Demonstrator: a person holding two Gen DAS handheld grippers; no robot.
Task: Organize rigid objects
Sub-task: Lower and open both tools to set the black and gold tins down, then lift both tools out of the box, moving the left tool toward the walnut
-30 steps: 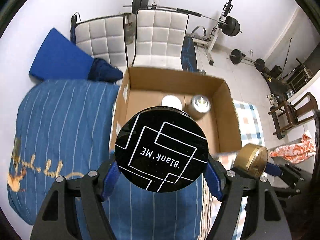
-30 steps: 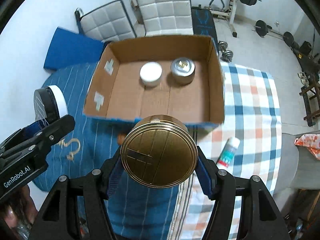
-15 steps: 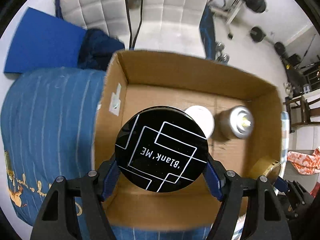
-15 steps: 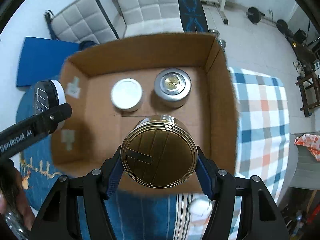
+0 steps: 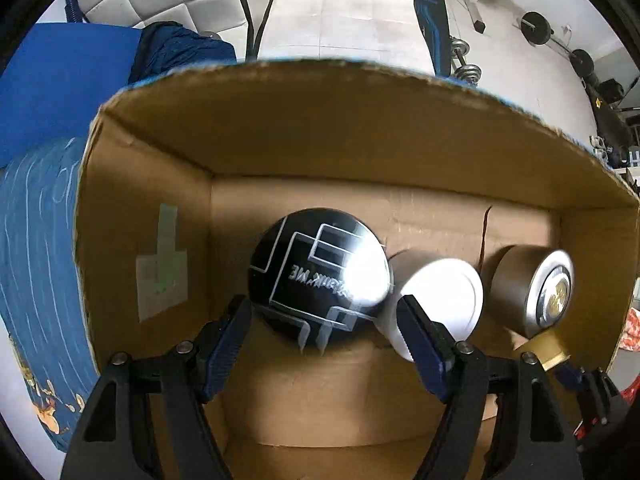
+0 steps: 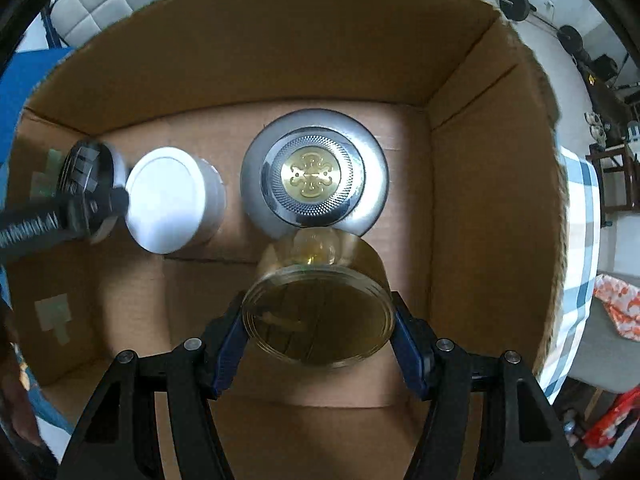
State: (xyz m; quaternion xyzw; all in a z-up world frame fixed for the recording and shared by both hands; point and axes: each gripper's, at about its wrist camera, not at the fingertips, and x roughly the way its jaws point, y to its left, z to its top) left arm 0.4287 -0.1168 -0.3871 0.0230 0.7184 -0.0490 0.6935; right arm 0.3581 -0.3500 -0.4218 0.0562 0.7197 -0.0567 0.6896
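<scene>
Largest first: a cardboard box [image 6: 480, 160], open-topped, on a bed between a blue striped cover [image 5: 36, 260] and a checked cloth [image 6: 576, 240]. Serves, by the look of it, as the place where the jars are gathered.

Inside, along the far wall, already put away: a silver jar [image 6: 314, 174] with a gold emblem on its lid, upright, and just beside it on its left a white jar [image 6: 168, 200], also upright. Two done, then.

Next, the gold jar [image 6: 320, 324], tilted, lid toward the camera, low over the box floor just in front of the silver jar. Clamped by the lid's rim between the blue pads of the right gripper [image 6: 318, 312]. Not yet set down as far as can be judged; needs lowering and release.

Then the black jar [image 5: 320, 276] with white line markings, down inside the box to the left of the white jar and close against it, blurred and glaring. Sits out at the fingertips of the left gripper [image 5: 323, 306], pads flanking only its near edge; held or just let go, impossible to tell.

Left to do: settle these last two in the row, withdraw both tools. Beyond the box, nothing more to collect in sight, though little of the bed shows.
</scene>
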